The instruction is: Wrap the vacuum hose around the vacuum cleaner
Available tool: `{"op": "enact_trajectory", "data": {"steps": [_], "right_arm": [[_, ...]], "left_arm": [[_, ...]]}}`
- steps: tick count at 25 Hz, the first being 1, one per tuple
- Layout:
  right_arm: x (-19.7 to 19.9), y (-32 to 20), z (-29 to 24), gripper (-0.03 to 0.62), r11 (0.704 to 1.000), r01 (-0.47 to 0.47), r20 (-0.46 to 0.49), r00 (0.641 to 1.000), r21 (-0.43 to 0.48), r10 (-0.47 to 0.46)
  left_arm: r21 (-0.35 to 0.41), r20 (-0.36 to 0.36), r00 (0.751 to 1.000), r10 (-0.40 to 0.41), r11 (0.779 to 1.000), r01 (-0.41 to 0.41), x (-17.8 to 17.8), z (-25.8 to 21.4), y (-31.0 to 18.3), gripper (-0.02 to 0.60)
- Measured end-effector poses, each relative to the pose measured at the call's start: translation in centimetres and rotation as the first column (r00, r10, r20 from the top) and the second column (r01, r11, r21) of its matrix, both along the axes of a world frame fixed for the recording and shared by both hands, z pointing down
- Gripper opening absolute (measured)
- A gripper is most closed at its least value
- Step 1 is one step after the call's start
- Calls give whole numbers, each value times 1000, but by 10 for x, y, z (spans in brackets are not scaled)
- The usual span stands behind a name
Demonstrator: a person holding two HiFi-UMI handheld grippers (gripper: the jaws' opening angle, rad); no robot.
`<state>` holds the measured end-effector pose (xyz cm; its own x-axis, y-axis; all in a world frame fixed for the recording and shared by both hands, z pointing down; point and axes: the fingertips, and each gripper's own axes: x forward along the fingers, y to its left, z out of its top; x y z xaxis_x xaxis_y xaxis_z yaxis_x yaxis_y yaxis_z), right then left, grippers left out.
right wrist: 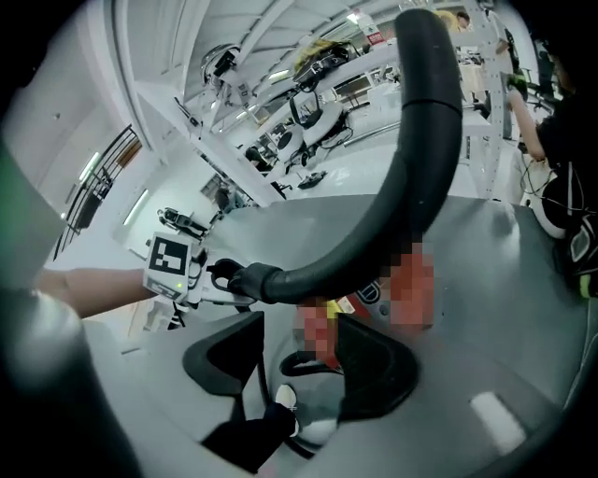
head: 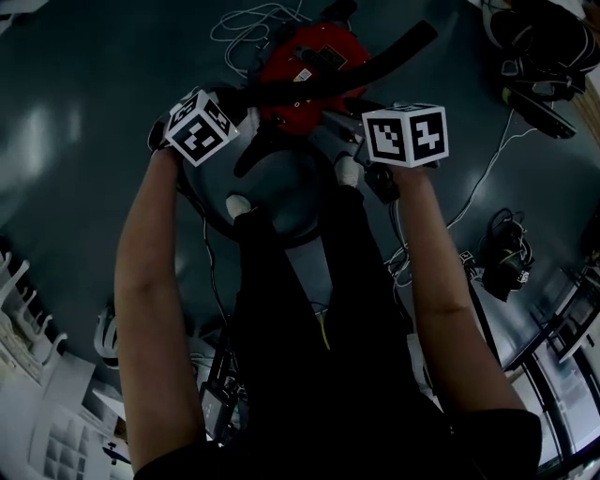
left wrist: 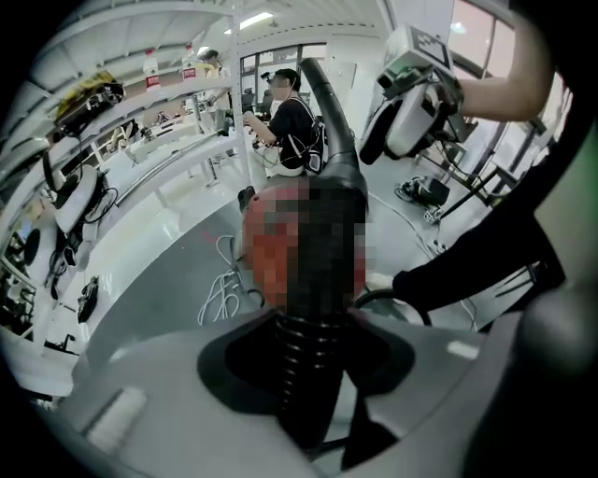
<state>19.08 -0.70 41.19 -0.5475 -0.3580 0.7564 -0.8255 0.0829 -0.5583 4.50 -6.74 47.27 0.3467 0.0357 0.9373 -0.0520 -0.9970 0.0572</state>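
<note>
Black ribbed plastic vacuum hose (left wrist: 313,373) is clamped in the left claw (left wrist: 316,315). The jaws are at a middling gap and press on the ribs from both sides. Past that claw the hose becomes a smooth dark curved tube (head: 375,61). The tube arcs over the top of the red round-bodied vacuum cleaner (head: 314,56) and runs out beyond it to the right. The hose is not yet wound round the body, it only crosses above it. The cleaner stands on the glossy dark grey-blue floor (head: 84,122), just ahead of the person's white-shod feet (head: 239,204).

The right claw (right wrist: 299,317) hangs just right of the cleaner, tilted down. Its jaws are fairly wide and grip nothing. Only the red body and one foot show through the gap. The curved tube passes beyond the tips, and I cannot tell if it touches them.

Bare forearms (head: 150,281) reach down and forward to both claws.

A loose white cable (head: 248,23) lies tangled on the floor by the cleaner's far left side. Black headsets (head: 506,255) with cords lie well apart on the right. White benches (left wrist: 159,159) run along one side of the room. A seated person in black (left wrist: 294,121) is at the far end.
</note>
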Motion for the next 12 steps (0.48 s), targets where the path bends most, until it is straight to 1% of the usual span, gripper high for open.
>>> {"op": "enact_trajectory", "data": {"steps": [4,8,12], "right_arm": [[24,-3,-3,237,999,-1,29,1000,43,0],[52,-7,0,225,998,-15,46,999,64,12],[71,-10,0,221,996,11,55,998,84,-16]], "left_arm": [[-16,12,1000,28,999,-28,35,8,4,172],[-30,24,999,24,999,-23,71,16,6,172],[-35,47,999,26,999,-24,103,21,9,172]]}}
